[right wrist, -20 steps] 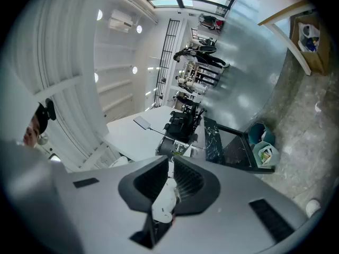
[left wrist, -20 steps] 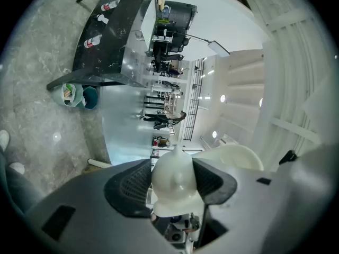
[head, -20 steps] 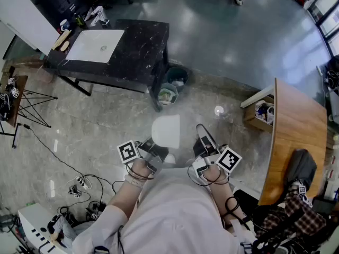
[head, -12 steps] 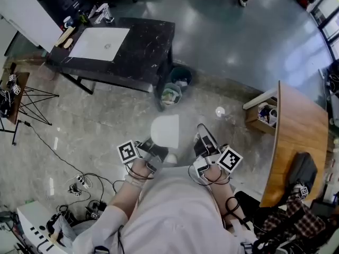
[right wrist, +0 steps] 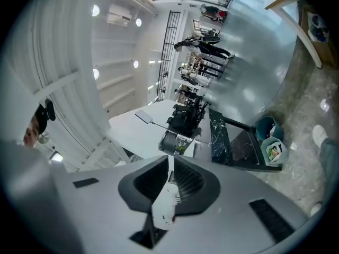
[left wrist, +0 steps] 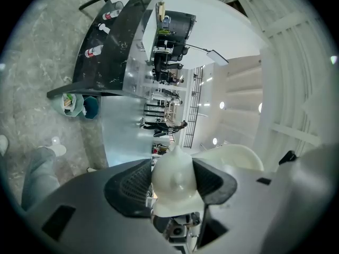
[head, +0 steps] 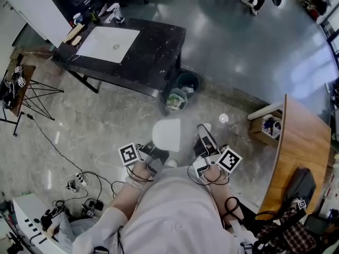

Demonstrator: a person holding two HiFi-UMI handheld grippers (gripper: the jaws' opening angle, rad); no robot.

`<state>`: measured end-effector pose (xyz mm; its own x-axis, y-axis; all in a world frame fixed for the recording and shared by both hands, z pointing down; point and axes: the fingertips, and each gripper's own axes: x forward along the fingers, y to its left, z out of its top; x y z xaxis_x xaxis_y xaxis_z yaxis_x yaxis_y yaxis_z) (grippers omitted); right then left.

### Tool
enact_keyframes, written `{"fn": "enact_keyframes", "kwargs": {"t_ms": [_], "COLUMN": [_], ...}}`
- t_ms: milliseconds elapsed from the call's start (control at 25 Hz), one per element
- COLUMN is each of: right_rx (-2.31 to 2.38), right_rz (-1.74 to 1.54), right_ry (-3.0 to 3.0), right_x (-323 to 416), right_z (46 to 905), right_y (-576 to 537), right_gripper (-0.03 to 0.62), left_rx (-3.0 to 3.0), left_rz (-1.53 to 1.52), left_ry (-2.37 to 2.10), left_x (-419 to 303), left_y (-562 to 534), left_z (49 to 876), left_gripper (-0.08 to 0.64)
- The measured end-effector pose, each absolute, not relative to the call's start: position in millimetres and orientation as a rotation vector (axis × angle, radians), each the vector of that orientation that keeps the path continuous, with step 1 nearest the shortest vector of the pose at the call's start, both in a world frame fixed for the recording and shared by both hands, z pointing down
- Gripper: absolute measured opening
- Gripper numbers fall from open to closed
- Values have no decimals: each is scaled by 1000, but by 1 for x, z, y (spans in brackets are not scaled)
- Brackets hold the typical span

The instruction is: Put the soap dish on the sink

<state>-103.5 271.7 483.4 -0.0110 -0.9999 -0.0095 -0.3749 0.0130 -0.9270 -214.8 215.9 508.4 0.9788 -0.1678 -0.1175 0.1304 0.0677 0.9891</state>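
Sink (head: 108, 44) shifted right, soap dish (head: 166, 135) gripped

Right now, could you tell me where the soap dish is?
Head view, low centre: the soap dish is clamped in the left gripper before the person, far from the sink at upper left.

Both grippers held out side by side in front of the body.
The left gripper (left wrist: 175, 165) has its jaws wide, clamped on the white soap dish (head: 167, 134). The right gripper (right wrist: 170, 168) has its jaws drawn almost together. The left forearm (head: 125, 192) and right forearm (head: 226, 194) reach forward.
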Motion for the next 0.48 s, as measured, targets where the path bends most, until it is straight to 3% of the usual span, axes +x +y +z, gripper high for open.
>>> {"fn": "enact_keyframes", "kwargs": {"t_ms": [480], "right_rx": [-1418], "right_rz": [-1094], "right_ry": [1532], "right_x": [-27], "right_z": [503], "right_y": [202], "right_gripper": [46], "left_rx": [1472], "left_rz": [-274], "left_ry": [-133], "left_x": [-150], "left_y": [156], "left_z": [521], "left_gripper": [238]}}
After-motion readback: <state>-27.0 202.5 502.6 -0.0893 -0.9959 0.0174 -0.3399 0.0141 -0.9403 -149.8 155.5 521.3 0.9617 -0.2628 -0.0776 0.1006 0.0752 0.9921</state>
